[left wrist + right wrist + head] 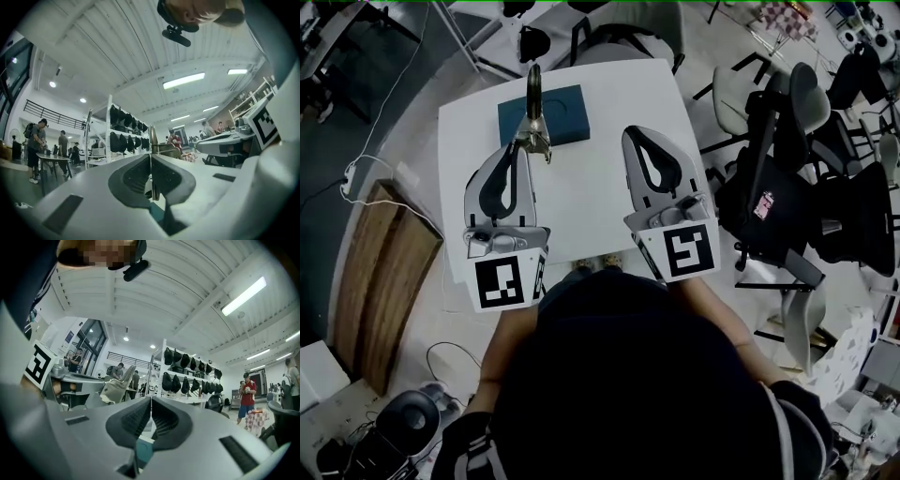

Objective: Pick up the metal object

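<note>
A slim metal object [533, 111], a clamp-like tool with a long handle, stands upright over the white table [591, 202]. My left gripper [526, 146] is shut on its lower part. In the left gripper view the metal object [151, 157] shows as a thin blade pinched between the black pads. It hangs in front of a teal block [557, 112] lying at the table's far side. To the right my right gripper [634, 133] is raised and shut with nothing in it; its pads [140, 420] meet edge to edge. From the right gripper view the metal object [114, 385] appears at the left.
Dark office chairs [787, 159] crowd the floor right of the table, and another chair [623, 37] stands behind it. A wooden board [384, 272] lies on the floor at the left, with cables near it. The person's feet [595, 267] show at the table's near edge.
</note>
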Demonstrator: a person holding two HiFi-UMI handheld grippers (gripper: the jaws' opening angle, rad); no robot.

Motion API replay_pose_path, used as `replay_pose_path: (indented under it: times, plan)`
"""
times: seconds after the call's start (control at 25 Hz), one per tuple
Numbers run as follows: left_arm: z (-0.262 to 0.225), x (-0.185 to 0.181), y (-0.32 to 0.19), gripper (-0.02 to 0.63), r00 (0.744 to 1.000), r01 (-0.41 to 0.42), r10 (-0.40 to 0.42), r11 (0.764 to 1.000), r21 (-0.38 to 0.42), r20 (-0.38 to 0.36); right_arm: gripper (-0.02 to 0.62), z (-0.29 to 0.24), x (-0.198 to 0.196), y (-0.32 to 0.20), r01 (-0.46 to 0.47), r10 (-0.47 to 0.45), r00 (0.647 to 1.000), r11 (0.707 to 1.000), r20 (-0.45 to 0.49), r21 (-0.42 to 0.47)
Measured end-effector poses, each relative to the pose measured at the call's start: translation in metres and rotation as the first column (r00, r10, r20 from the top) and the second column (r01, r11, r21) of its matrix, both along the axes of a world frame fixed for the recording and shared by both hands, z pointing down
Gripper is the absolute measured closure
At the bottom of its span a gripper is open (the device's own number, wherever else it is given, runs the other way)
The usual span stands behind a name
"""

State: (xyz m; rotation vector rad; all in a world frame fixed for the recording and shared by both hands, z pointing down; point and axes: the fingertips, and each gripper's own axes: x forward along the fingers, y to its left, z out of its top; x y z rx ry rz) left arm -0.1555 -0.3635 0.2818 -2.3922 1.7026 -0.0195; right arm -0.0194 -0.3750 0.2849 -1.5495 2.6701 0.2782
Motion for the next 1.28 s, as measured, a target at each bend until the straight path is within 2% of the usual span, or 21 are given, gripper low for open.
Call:
replay_pose_path:
  times: [0.24,0.88,1.28]
  plan:
    - [-0.01,-0.003,0.006,0.578,0.999,0.013,-0.012,1.0,0.019,-0.039,0.568,-0.001,0.006,0.002,-0.021,0.021,1.0,1.0,0.002,0.003]
    - [-0.008,0.004,0.015,0.578,0.999,0.02,-0.019,1.0,0.019,-0.038,0.569,-0.001,0.011,0.011,-0.004,0.004,1.0,1.0,-0.005,-0.001]
    - [-0.007,0.023,0.029,0.578,0.998,0.047,-0.046,0.999,0.018,-0.037,0.569,0.002,0.032,0.021,0.011,-0.012,1.0,1.0,-0.008,-0.026]
